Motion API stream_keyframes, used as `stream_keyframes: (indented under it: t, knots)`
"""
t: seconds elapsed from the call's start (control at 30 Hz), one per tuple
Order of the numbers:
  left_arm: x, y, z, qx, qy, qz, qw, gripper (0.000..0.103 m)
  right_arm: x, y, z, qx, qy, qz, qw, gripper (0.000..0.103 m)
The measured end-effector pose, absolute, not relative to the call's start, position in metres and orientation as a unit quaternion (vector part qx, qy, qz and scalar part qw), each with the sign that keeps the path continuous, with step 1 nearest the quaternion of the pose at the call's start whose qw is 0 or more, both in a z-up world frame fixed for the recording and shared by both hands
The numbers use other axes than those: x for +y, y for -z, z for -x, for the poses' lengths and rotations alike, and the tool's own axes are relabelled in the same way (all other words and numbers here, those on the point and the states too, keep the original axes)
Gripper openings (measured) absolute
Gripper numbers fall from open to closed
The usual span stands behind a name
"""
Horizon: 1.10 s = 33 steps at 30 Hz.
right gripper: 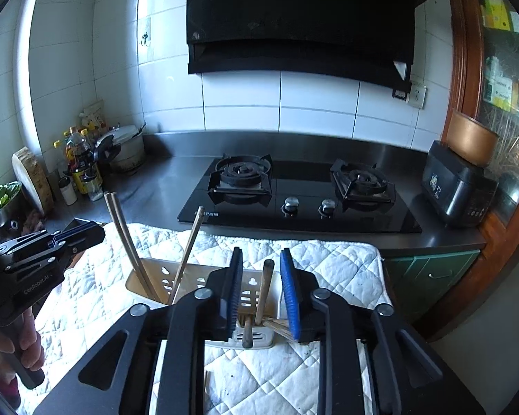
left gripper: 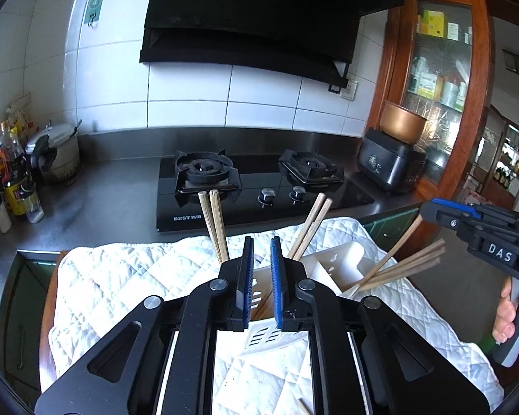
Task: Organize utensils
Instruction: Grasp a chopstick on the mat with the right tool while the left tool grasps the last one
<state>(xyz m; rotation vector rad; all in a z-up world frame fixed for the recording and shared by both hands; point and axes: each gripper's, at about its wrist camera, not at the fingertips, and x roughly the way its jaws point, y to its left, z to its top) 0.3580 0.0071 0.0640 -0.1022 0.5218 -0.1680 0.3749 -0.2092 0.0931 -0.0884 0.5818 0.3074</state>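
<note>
A white slotted utensil holder [left gripper: 332, 259] [right gripper: 190, 276] stands on a quilted white cloth [left gripper: 121, 276] [right gripper: 311, 259]. Wooden chopsticks lean out of its compartments: a pair [left gripper: 214, 221] at the left, a pair [left gripper: 311, 228] in the middle, and several [left gripper: 404, 263] at the right. My left gripper [left gripper: 262, 242] [right gripper: 83, 233] hovers over the holder, its jaws a narrow gap apart with nothing between them. My right gripper [right gripper: 261, 252] [left gripper: 429, 209] is over the holder's right end. It is open, and one thick chopstick [right gripper: 263, 287] stands loose between its pads.
A black gas stove [right gripper: 294, 186] lies beyond the cloth on the steel counter. A dark rice cooker [right gripper: 456, 190] stands at the right, with a pot [right gripper: 124, 148] and bottles [right gripper: 81, 166] at the left. A loose chopstick [left gripper: 302, 406] lies on the near cloth.
</note>
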Motion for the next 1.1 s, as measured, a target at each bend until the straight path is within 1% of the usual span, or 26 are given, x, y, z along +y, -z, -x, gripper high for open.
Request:
stream_keyframes:
  t: [0.03, 0.07, 0.1, 0.13, 0.27, 0.37, 0.43, 0.53, 0.83, 1.0, 1.1]
  knots:
    - [0.006, -0.067, -0.352, 0.252, 0.082, 0.047, 0.963, 0.023, -0.211, -0.097, -0.368, 0.281, -0.154, 0.04, 0.947, 0.024]
    - [0.005, -0.071, -0.346, 0.246, 0.082, 0.046, 0.965, 0.027, -0.214, -0.101, -0.362, 0.277, -0.157, 0.037, 0.947, 0.027]
    - [0.004, -0.074, -0.34, 0.242, 0.083, 0.045, 0.966, 0.027, -0.216, -0.104, -0.354, 0.272, -0.16, 0.036, 0.948, 0.031]
    - [0.004, -0.077, -0.333, 0.239, 0.084, 0.044, 0.966, 0.027, -0.217, -0.106, -0.346, 0.266, -0.161, 0.037, 0.95, 0.032]
    - [0.005, -0.083, -0.303, 0.233, 0.091, 0.057, 0.966, 0.027, -0.224, -0.106, -0.312, 0.257, -0.17, 0.039, 0.951, 0.033]
    - [0.007, -0.081, -0.277, 0.233, 0.089, 0.062, 0.966, 0.028, -0.228, -0.094, -0.284, 0.262, -0.174, 0.042, 0.948, 0.038]
    - [0.009, -0.078, -0.26, 0.235, 0.093, 0.069, 0.965, 0.028, -0.229, -0.081, -0.267, 0.269, -0.179, 0.044, 0.945, 0.039]
    - [0.012, -0.068, -0.231, 0.232, 0.088, 0.079, 0.966, 0.046, -0.232, -0.059, -0.243, 0.284, -0.188, 0.038, 0.939, 0.039]
    - [0.021, -0.02, -0.165, 0.259, 0.074, 0.101, 0.958, 0.046, -0.231, 0.013, -0.188, 0.324, -0.195, 0.028, 0.926, 0.039]
    - [0.028, 0.003, -0.144, 0.276, 0.065, 0.122, 0.951, 0.046, -0.22, 0.05, -0.171, 0.348, -0.194, 0.029, 0.917, 0.039]
    - [0.033, 0.017, -0.132, 0.286, 0.061, 0.135, 0.947, 0.046, -0.212, 0.071, -0.164, 0.362, -0.197, 0.036, 0.91, 0.036]
